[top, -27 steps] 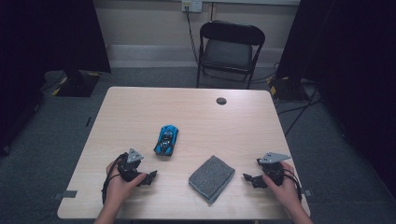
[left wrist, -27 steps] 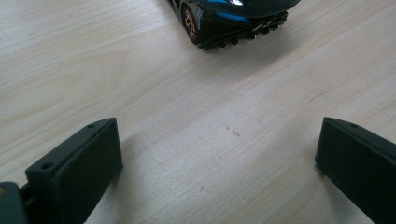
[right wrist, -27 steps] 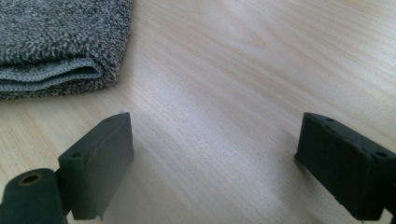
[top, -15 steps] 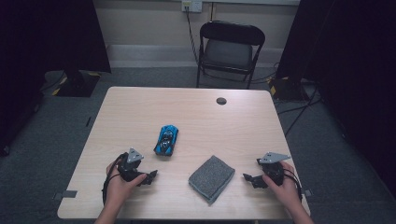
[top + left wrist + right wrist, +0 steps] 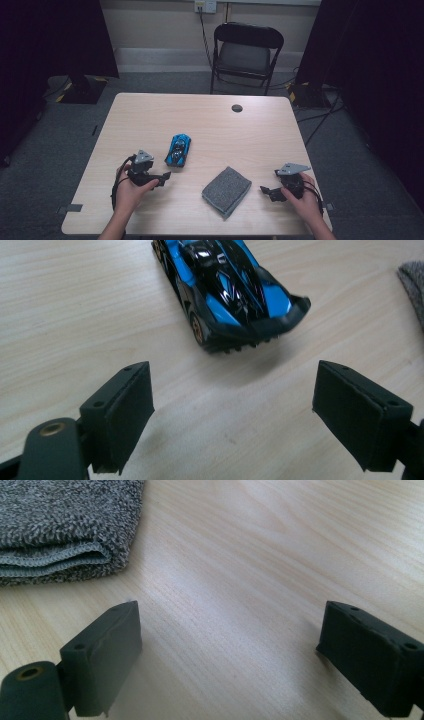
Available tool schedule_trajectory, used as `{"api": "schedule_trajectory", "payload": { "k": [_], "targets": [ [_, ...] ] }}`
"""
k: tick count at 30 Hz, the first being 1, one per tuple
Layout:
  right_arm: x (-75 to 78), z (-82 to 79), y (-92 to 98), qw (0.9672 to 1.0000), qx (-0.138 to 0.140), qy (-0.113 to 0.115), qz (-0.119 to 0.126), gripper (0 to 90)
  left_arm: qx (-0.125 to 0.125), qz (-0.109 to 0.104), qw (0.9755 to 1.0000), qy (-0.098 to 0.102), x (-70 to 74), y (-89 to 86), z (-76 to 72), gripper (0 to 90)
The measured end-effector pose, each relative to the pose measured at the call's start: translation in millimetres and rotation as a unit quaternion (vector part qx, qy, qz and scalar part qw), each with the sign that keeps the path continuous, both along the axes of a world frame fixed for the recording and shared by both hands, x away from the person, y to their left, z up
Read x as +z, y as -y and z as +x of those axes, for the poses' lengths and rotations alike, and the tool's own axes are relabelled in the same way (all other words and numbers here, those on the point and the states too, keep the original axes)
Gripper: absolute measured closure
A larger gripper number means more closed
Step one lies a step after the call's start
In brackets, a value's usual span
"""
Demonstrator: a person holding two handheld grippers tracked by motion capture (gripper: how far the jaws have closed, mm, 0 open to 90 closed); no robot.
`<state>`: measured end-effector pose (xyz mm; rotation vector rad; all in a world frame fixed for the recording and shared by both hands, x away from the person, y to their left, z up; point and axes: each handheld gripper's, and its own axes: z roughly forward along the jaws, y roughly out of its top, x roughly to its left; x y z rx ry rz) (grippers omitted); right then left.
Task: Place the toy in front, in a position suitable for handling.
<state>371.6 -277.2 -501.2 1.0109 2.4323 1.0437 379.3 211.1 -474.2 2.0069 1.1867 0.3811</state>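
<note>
A blue and black toy race car [image 5: 178,149] [image 5: 227,287] sits left of the table's middle. A folded grey towel [image 5: 226,190] [image 5: 65,527] lies near the front edge. My left gripper [image 5: 162,178] [image 5: 232,415] rests on the table just in front and left of the car, jaws wide open and empty, the car's tail a short way beyond them. My right gripper [image 5: 266,192] [image 5: 227,662] rests at the front right, open and empty, pointing toward the towel, which lies a little beyond its left jaw.
The light wooden table [image 5: 250,135] has a small black round cap [image 5: 237,108] near its far edge. A black folding chair [image 5: 245,55] stands behind the table. Dark curtains hang at both sides; cables run on the floor at the right.
</note>
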Motion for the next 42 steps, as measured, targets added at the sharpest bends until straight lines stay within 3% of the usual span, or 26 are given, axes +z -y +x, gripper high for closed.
{"api": "schedule_trajectory", "payload": {
  "k": [4, 10, 22, 35, 42],
  "targets": [
    [-0.1, -0.4, -0.1, 1.0000, 0.000, 0.000, 0.000, 9.2, 0.015, -0.009, 0.9998, -0.001, 10.1, 8.0, 8.8, 17.1],
    [0.0, -0.4, -0.1, 1.0000, -0.001, 0.000, 0.000, 9.2, 0.020, -0.006, 0.9998, 0.003, 19.5, 18.9, 21.7, 17.2],
    [-0.1, -0.4, -0.1, 1.0000, -0.001, 0.000, 0.000, 9.2, 0.016, 0.005, 0.9999, 0.001, 31.1, 32.4, 43.5, 17.8],
    [-0.1, -0.8, -0.1, 1.0000, -0.001, 0.000, 0.001, 9.2, 0.038, 0.001, 0.9992, -0.012, 20.0, 40.2, 65.2, 17.6],
    [-0.1, -0.2, -0.2, 1.0000, 0.000, 0.000, 0.000, 8.9, 0.050, 0.020, 0.9985, -0.013, 14.8, 50.6, 78.7, 17.6]
  ]
}}
